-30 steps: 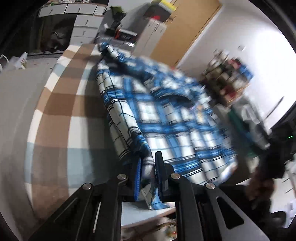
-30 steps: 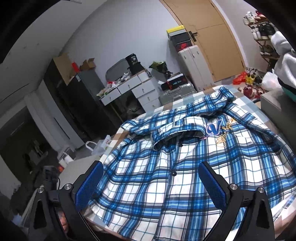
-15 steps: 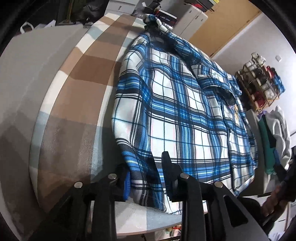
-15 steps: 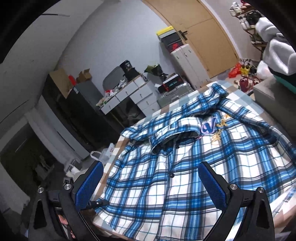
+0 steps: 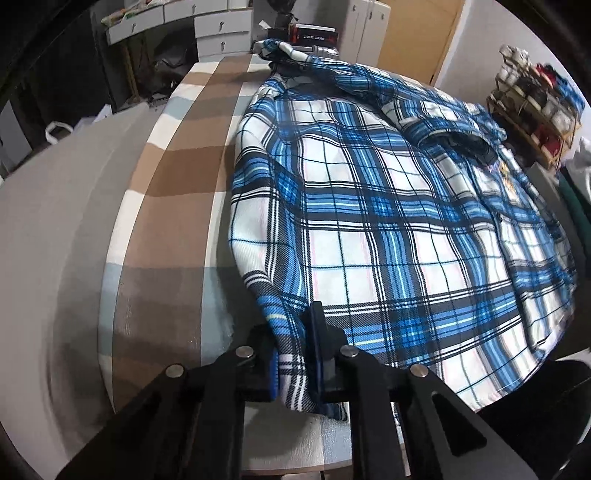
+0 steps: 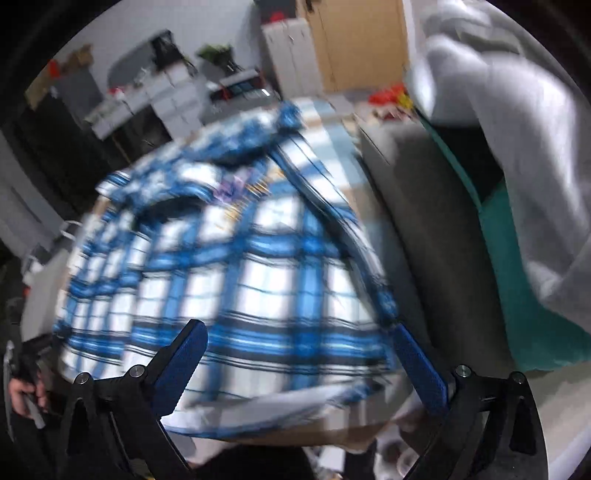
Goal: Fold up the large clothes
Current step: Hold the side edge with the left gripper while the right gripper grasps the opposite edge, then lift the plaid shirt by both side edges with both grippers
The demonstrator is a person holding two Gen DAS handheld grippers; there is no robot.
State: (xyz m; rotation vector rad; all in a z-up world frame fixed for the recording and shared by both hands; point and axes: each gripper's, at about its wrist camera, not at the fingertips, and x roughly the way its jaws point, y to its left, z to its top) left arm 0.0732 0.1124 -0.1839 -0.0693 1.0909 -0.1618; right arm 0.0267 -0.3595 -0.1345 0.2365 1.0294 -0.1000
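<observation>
A blue and white plaid shirt (image 5: 369, 221) lies spread front up on the brown, white and pale-blue checked cover (image 5: 173, 206), its collar at the far end. My left gripper (image 5: 295, 332) is at the shirt's near left hem corner; its jaws are closing, and the pads press on a bunch of that fabric. In the right wrist view the shirt (image 6: 240, 258) is blurred by motion. My right gripper (image 6: 297, 326) hangs wide open just above its near hem, toward the right side, with nothing pinched.
A grey block (image 6: 424, 221) borders the shirt on the right, carrying a teal garment (image 6: 517, 295) and a grey hoodie (image 6: 498, 147). A shoe rack (image 5: 535, 99) stands far right and white drawers (image 5: 221, 29) behind. A person's hand (image 6: 22, 391) shows at lower left.
The left gripper tipped downward, loosened briefly on the hem corner and closed on it again, and the shirt now lies flatter. The right gripper swung right and lower toward the shirt's right hem.
</observation>
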